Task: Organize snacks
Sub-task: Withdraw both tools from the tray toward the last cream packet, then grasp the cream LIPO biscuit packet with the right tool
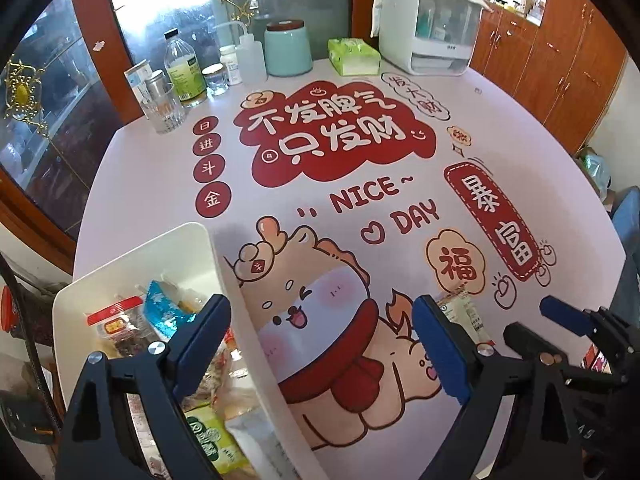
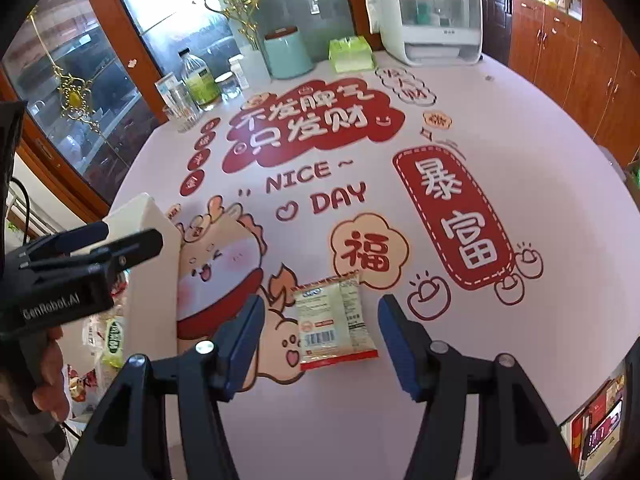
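A small white and red snack packet (image 2: pixel 336 320) lies flat on the printed pink table (image 2: pixel 520 128). My right gripper (image 2: pixel 322 340) hangs over it, open, with one blue pad on each side of the packet and a gap to both. To its left stands a white bin (image 1: pixel 176 240) holding several snacks, among them a red-lidded jar (image 1: pixel 116 320), a blue packet (image 1: pixel 164 308) and a green packet (image 1: pixel 204 440). My left gripper (image 1: pixel 320 340) is wide open and empty, straddling the bin's right wall. In the left wrist view the snack packet (image 1: pixel 464 312) peeks out behind one finger.
Along the table's far edge stand bottles (image 1: pixel 182 68), a glass (image 1: pixel 164 112), a teal jar (image 1: pixel 288 48), a green tissue box (image 1: pixel 352 56) and a white countertop box (image 1: pixel 428 28). Wooden cabinets (image 1: pixel 560 72) run along the right and a glass-fronted cabinet (image 2: pixel 80 92) along the left.
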